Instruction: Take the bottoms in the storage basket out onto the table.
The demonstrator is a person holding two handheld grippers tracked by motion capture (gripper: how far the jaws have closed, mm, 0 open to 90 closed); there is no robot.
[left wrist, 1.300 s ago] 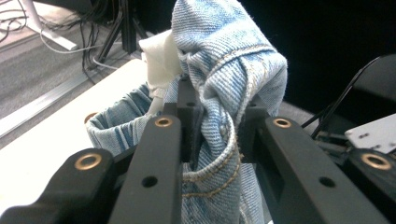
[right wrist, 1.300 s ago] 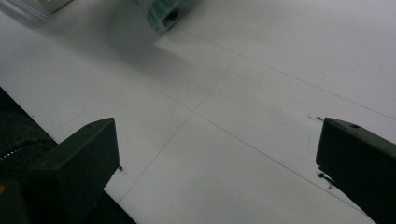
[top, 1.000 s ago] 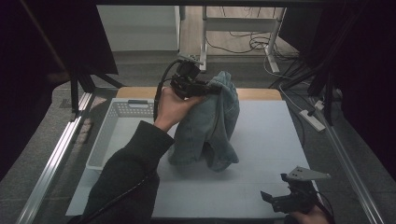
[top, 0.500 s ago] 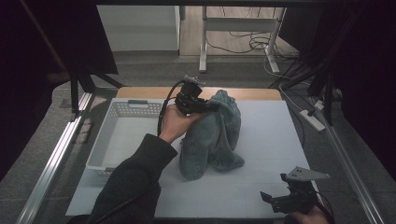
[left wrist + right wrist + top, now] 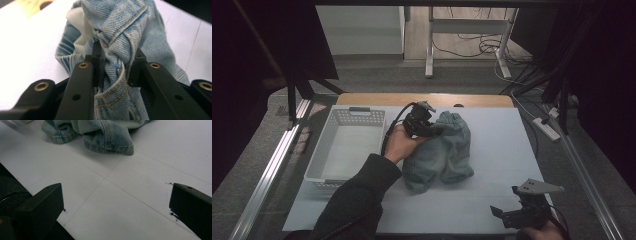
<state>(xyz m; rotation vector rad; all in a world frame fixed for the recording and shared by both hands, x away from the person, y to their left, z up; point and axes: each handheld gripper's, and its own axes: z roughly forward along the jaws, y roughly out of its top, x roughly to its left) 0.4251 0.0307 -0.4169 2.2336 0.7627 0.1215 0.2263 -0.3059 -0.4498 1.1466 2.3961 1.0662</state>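
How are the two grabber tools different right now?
The left gripper is shut on a bunched fold of the jeans, while the right gripper is open with nothing between its jaws. The left gripper is up at the far end of the jeans, next to the white basket; the right gripper sits at the near edge of the white table, apart from the jeans. Both are black and held in a hand.

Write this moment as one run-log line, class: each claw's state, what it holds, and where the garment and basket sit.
left claw: shut on denim garment | right claw: open, holding nothing, above white table | basket: left of garment
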